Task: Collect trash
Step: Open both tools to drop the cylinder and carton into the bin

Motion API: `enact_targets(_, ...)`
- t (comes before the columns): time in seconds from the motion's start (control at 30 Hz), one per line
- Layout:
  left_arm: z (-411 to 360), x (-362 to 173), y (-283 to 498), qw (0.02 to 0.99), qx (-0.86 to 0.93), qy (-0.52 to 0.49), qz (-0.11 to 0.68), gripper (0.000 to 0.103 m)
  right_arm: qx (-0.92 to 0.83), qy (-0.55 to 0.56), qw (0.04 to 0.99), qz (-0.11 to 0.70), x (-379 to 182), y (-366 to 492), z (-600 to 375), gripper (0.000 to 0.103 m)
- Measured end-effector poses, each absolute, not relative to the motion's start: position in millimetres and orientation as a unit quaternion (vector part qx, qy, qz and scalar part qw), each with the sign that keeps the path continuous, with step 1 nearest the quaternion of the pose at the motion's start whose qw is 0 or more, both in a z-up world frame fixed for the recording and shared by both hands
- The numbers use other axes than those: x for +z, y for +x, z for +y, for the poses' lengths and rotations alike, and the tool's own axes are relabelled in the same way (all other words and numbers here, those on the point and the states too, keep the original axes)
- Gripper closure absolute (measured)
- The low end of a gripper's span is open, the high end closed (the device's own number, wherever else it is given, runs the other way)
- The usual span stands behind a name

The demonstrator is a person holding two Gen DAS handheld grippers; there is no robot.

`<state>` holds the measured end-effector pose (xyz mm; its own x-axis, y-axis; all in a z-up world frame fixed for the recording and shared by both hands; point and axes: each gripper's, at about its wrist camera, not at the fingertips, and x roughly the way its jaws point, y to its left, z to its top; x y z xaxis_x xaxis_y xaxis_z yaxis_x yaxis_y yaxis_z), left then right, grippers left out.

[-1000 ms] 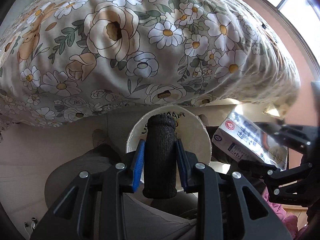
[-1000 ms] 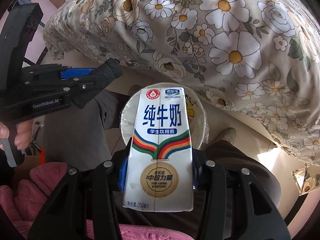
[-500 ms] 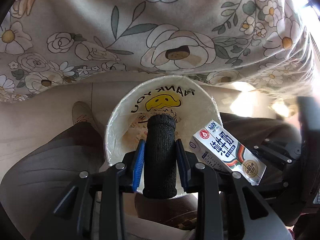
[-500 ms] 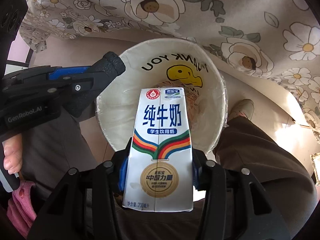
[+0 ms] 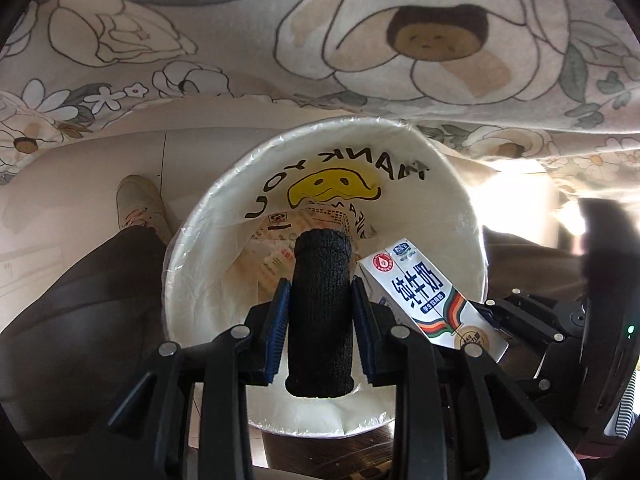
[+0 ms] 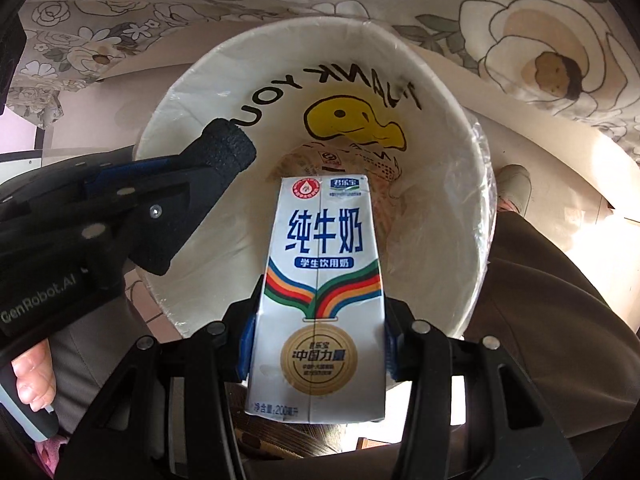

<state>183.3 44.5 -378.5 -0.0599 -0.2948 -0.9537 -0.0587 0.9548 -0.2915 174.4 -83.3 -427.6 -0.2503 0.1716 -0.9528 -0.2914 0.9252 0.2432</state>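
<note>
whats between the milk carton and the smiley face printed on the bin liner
A crumpled printed wrapper lies at the bin's bottom, between the milk carton and the smiley face, clearest in the right wrist view.

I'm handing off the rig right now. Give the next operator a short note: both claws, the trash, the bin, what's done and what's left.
Left claw: shut on the black textured roll, poised over the bin's opening.
Right claw: shut on the milk carton, also at the opening.
Lined trash bin sits beside the floral bedcover; a crumpled wrapper lies at its bottom.
Done: both pieces carried to the bin.
Left: release both pieces, probably after lowering a little.
</note>
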Motion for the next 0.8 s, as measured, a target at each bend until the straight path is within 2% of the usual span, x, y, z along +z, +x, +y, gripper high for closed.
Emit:
enact_targets(0.5,30,-430,190,0.643,-0.064,-0.098,0.757,0.070,0.186,-0.085,0.599,0.774,-472,174,-59,0.054)
enact_targets(0.77,24,-437,192,0.639,-0.057,-0.081,0.763,0.069,0.182,-0.088,0.597,0.777,-462,169,-50,0.054)
enact_targets(0.8,26,-440,192,0.639,-0.056,-0.078,0.763,0.065,0.183,-0.084,0.595,0.778,-461,170,-50,0.053)
